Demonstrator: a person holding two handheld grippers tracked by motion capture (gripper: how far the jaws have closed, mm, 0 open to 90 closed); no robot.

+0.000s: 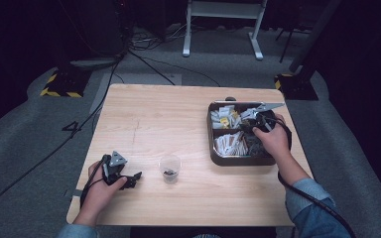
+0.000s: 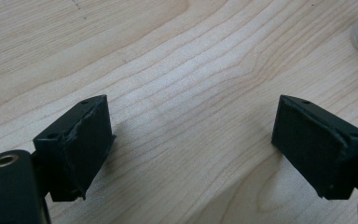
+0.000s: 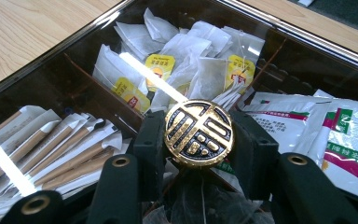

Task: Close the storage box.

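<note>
The right claw (image 3: 198, 140) is clenched on a round gold-and-black knob (image 3: 198, 132), a glossy metal disc with a raised, stylised emblem cast into its face; the 2 black jaws press its left and right edges. The knob is seated on the clear lid (image 3: 121, 60) of a dark compartment tray (image 1: 213, 148), and the lid throws 2 bright streaks of glare. Under it, thin dark dividers split the tray into sections. The far section holds crumpled white paper tea bags (image 3: 186, 56) with yellow tags; the section at the left of the right gripper view holds long slim sticks (image 3: 56, 149) in white paper sleeves; the section at its right holds flat glossy sachets (image 3: 335, 135) printed in green and red.

In the high view the tray sits on the right half of the pale wood-grain counter (image 1: 163, 114), with the right hand (image 1: 274, 139) over it. Near the front middle stands a small clear plastic cup (image 1: 169, 167) with something dark at the bottom.

The left claw (image 2: 193, 140) lies at the counter's front left, released, its 2 matte black rubbery pads (image 2: 307, 140) well apart over bare wood.
</note>
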